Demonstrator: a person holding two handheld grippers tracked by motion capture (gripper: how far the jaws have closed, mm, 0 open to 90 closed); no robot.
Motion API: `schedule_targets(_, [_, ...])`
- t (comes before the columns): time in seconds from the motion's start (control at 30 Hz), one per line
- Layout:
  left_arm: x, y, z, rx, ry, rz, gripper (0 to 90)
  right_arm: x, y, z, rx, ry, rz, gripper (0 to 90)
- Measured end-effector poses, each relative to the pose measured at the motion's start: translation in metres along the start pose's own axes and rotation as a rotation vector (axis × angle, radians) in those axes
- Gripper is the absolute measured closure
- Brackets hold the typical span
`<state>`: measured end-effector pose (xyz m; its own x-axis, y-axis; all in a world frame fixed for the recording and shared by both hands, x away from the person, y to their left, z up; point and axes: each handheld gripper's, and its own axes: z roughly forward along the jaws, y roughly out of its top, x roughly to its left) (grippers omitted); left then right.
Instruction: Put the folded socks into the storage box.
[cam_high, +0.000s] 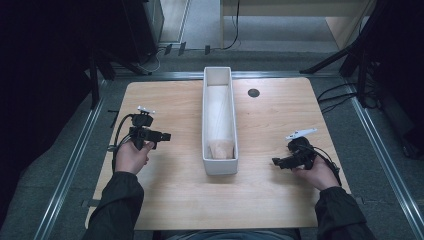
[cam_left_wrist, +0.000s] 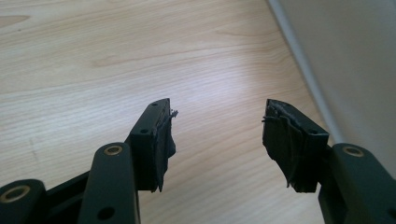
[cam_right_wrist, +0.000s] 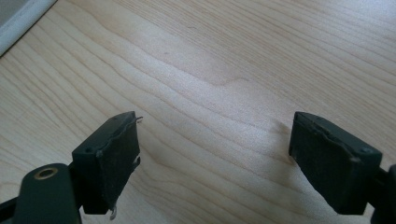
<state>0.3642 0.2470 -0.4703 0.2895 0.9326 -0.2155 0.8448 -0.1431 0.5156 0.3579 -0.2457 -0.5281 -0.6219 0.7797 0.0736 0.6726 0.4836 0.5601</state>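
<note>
On either side of the long white bin, a hand-held gripper waits with its jaws spread and nothing between them. The left hand-held gripper (cam_high: 161, 135) is held low over the bench (cam_high: 165, 100), pointing toward the bin's left wall; its own view shows the jaws apart over bare wood, with the pale wall rising just to the right. The right hand-held gripper (cam_high: 278, 161) hangs near the bench's right edge, aimed back toward the bin, and its view shows the jaws wide over bare wood grain too.

The white bin (cam_high: 219, 169) stands lengthwise down the middle of the bench, well apart from both grippers. Inside it lies a pale, crumpled bag or sheet (cam_high: 220, 130), stretched along the bottom and bunched toward the near end; what it is made of I cannot tell. The symmetric, open-jawed stance looks like a ready position: each side is free to reach in, and the bunched near end is probably the easiest place to pinch.
</note>
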Motion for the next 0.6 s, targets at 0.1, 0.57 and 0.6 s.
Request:
schedule_targets(0.1, [0.007, -0.003, 0.006, 0.006, 0.001, 0.001, 41.5, 0.001, 0.0, 0.0, 0.0, 0.002, 0.001, 16.1])
schedule_targets(0.57, [0.027, -0.015, 0.02, 0.015, -0.007, 0.005, 40.6, 0.0, -0.004, -0.002, 0.002, 0.003, 0.001, 16.3])
schedule_targets(0.6, [0.029, -0.016, 0.022, 0.015, -0.011, 0.003, 40.6, 0.0, -0.004, -0.002, 0.003, 0.003, 0.003, 16.3])
